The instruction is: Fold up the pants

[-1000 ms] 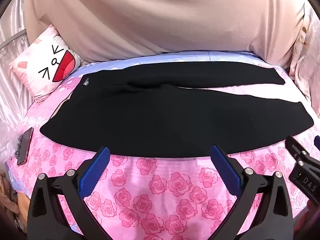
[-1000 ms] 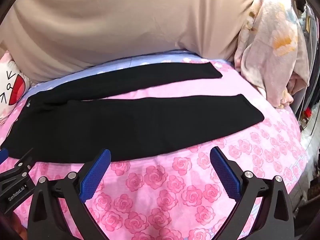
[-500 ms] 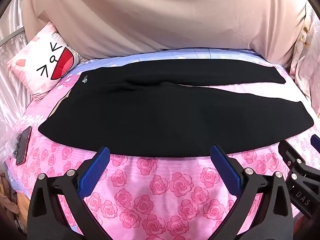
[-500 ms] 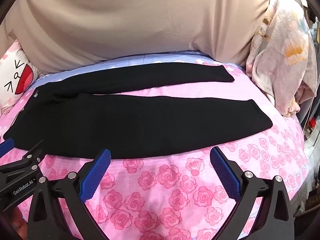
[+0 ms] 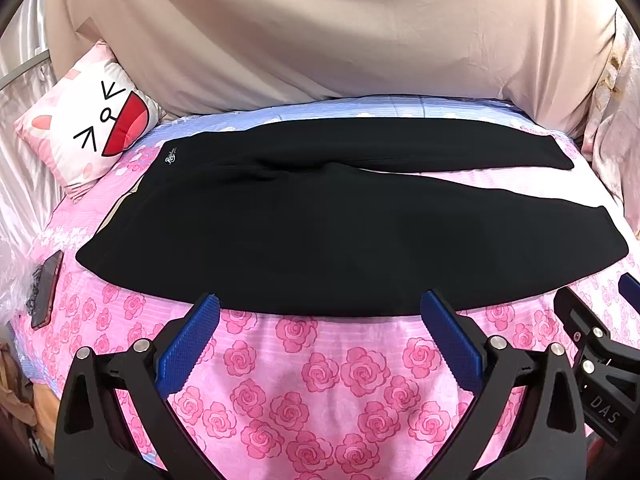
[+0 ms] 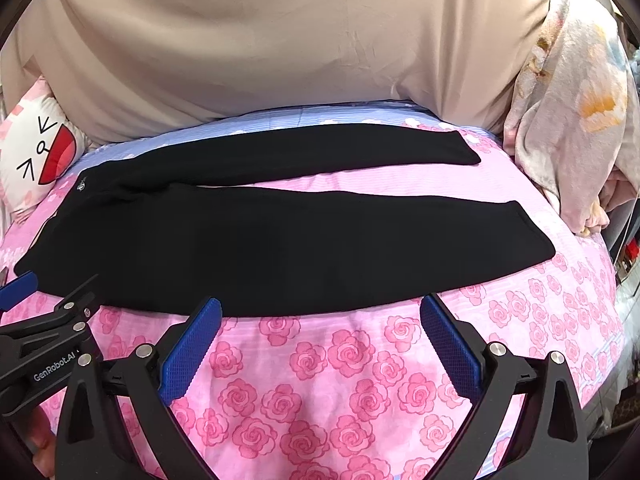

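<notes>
Black pants (image 5: 320, 232) lie flat on the pink rose bedsheet, waistband at the left, both legs spread to the right with a gap between them. They also show in the right wrist view (image 6: 280, 236). My left gripper (image 5: 320, 320) is open and empty, its blue pads just short of the near edge of the pants. My right gripper (image 6: 320, 320) is open and empty, also at the near edge, further right along the near leg. Each gripper shows at the other view's side edge.
A cartoon-face pillow (image 5: 88, 132) sits at the back left. A phone (image 5: 46, 290) lies at the bed's left edge. A beige cloth (image 5: 320, 32) covers the back. A floral blanket (image 6: 572, 112) is heaped at the right. The bedsheet (image 5: 320, 380) is bare in front.
Both grippers have shifted a little; the right wrist view has swung left so the pants sit more centred. Both stay open and empty. The pants have not moved.
</notes>
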A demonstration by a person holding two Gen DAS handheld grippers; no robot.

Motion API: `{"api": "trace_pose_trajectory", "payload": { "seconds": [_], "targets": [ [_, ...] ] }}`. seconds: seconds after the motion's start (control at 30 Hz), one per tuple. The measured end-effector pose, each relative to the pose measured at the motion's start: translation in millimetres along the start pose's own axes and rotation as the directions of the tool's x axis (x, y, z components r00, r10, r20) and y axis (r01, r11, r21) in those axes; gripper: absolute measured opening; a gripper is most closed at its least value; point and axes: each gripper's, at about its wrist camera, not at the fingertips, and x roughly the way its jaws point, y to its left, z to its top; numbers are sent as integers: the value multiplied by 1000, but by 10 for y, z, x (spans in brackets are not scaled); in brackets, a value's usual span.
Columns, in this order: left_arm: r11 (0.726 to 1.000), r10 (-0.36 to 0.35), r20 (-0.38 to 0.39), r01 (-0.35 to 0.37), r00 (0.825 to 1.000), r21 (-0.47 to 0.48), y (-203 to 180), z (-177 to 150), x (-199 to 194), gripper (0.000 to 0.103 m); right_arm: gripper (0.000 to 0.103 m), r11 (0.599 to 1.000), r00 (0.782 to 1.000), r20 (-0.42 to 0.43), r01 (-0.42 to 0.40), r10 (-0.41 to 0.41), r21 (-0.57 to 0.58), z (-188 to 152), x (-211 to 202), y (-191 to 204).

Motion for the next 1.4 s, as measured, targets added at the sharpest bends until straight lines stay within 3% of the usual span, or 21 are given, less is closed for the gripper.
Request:
{"api": "trace_pose_trajectory", "payload": {
  "seconds": [1.4],
  "targets": [
    [1000, 4, -21, -4, 1000, 8, -72, 46, 97, 98, 98, 1000, 1000, -12, 1, -1, -5, -6, 136, -19]
  ]
}}
